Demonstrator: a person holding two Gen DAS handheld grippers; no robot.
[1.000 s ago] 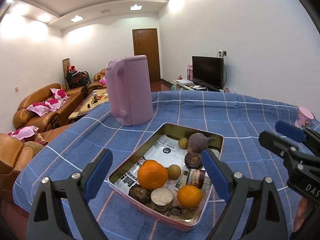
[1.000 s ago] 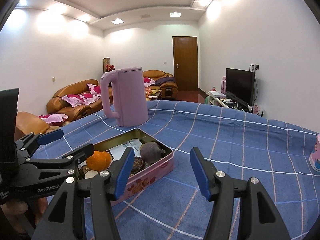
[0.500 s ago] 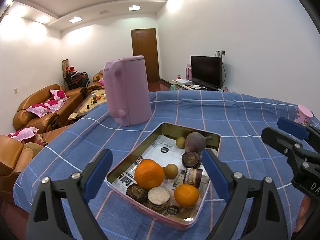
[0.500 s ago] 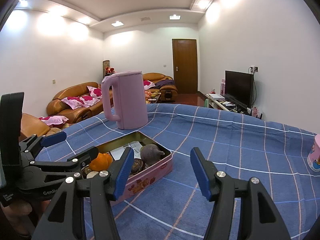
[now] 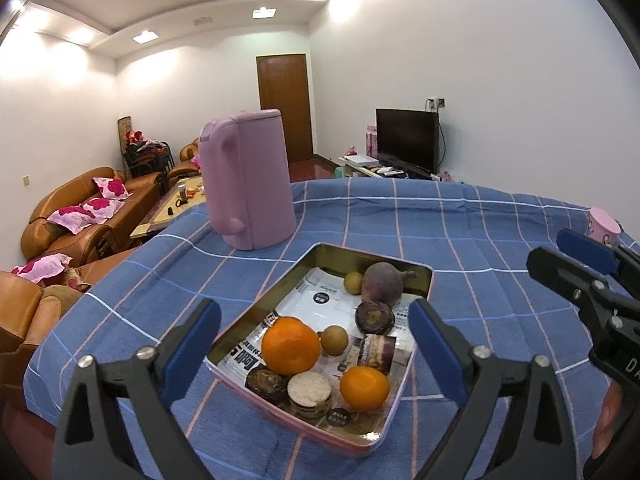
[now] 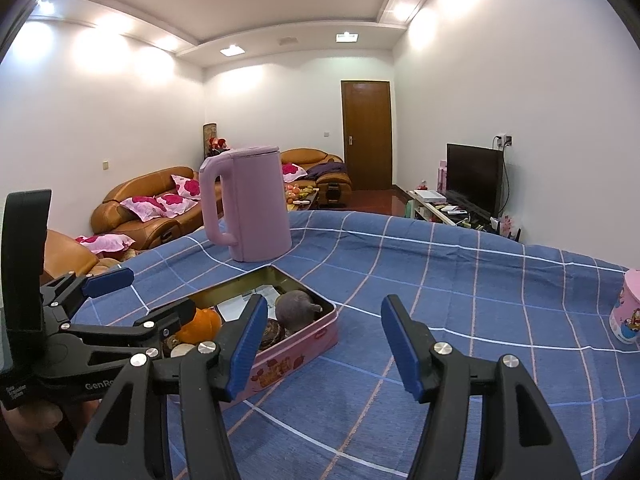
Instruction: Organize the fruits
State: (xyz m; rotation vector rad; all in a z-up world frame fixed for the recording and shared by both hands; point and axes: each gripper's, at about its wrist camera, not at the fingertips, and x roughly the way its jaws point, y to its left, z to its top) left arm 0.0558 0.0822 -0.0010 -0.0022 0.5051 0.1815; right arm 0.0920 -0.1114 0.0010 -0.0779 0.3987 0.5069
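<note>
Compared with a second ago, my left tool [image 5: 314,350] has slid slightly to the right and closer, so the tin [image 5: 422,270] now sits a touch lower and more to the left between its fingers; my right tool [image 6: 324,346] has barely moved, though the kettle [image 6: 256,204] looks a little farther off than before. Both tools stand wide open and grip nothing. The tin rests on the blue checked worktop [image 5: 460,232] straight ahead of the left tool, its near end framed by the two blue pads; its long axis runs away from that tool and leans to the right, the far short end pointing toward the television [image 5: 406,138]. Inside it, nearest the left tool, lie a big orange [image 5: 291,345] and a smaller orange [image 5: 364,387], with a small brown fruit [image 5: 334,340] between and beyond them, and a dark purple fruit [image 5: 383,284] at the far end, its stem pointing right. From the right tool the tin lies ahead and to the left, partly behind its left finger, one corner aimed at the kettle. A pink cup [image 6: 626,306] stands well off to the right of that tool.
</note>
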